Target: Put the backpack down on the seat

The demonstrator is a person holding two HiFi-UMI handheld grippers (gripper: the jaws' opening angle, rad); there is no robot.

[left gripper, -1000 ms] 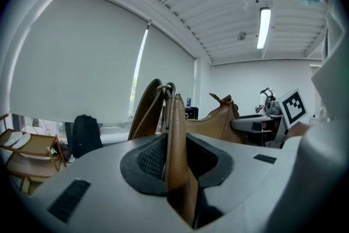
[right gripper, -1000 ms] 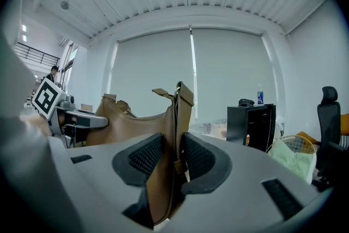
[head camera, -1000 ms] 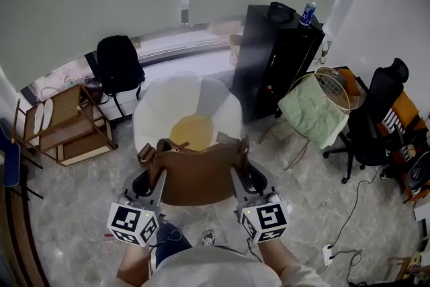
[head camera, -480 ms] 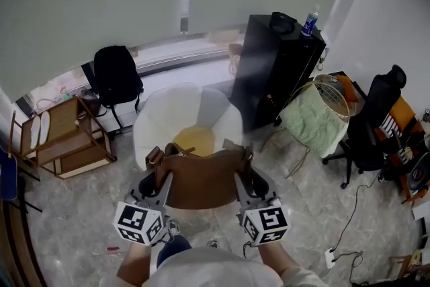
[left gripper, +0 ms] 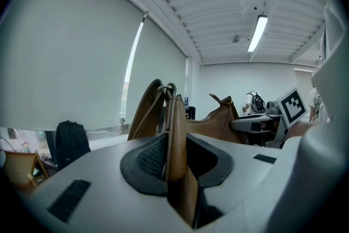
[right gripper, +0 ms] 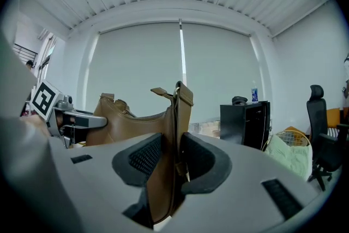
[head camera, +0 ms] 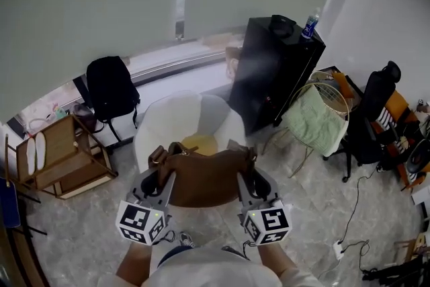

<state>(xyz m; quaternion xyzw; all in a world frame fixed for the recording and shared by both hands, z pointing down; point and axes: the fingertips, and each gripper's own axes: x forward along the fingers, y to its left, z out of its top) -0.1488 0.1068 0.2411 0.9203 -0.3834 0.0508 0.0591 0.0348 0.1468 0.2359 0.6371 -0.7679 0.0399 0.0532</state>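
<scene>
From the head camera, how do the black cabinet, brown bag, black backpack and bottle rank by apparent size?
1. black cabinet
2. brown bag, nearest the camera, so its rank is unsure
3. black backpack
4. bottle

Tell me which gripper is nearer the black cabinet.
Right. The right gripper, shut on the right end of the brown bag, sits below and left of the black cabinet in the head view; the left gripper, shut on the other end, lies farther off across the bag.
</scene>
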